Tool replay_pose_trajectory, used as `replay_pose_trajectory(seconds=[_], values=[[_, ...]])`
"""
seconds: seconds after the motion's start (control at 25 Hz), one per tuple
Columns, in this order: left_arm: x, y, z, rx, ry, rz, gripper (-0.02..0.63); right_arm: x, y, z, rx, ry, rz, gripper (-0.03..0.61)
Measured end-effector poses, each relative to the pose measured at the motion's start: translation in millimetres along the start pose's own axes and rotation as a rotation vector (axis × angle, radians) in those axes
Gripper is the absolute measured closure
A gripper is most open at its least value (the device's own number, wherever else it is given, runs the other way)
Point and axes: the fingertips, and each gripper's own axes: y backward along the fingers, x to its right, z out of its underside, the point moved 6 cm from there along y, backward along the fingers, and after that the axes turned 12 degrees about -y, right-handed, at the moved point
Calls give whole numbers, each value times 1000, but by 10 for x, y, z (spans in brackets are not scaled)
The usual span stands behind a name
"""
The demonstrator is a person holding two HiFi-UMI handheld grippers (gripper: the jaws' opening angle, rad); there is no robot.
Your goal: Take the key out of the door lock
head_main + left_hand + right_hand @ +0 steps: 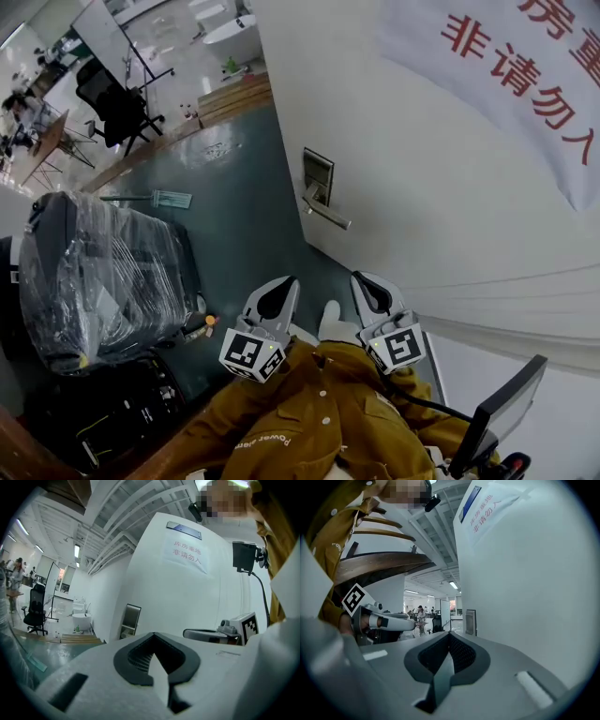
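currently the only enclosure in view is clear plastic film (103, 267) wrapped round one dark, bulky item on the floor (244, 206) at the left of the head view; what the item is cannot be made out through the film. count: two grippers, one door (441, 216), one lock plate (318, 174), one lever handle (328, 216), one paper notice (511, 80) with red print, one black office chair (114, 101). the left gripper (287, 283) has its jaws pressed together with nothing between them, as confirmed in the left gripper view (153, 635). the right gripper (362, 279) likewise has its jaws together and holds nothing, as confirmed in the right gripper view (449, 634). both grippers sit low in front of the person's mustard jacket (319, 412), side by side and well apart from the lock plate. the lock plate is mounted near the door edge, directly above the lever handle. the key cannot be resolved at the lock plate in any view; the detail there is too small. the notice is cut off by the top and right edges of the head view.
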Motion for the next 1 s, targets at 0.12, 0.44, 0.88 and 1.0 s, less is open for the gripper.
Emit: replay_pose_trajectory(seconds=[0.12,0.44,0.88,1.0], values=[[-168,-161,-22,-2,24,-18,617,139,-220,-3,-26,2,2,572],[-379,-496,-80,5,49,71,617,421,-779,61,-123,72,82,357],[-634,-490,-65,23,78,133,617,867,-1355,409,-436,204,26,329],[-680,-492,-67,24,81,139,617,885,-1351,380,-413,206,35,378]])
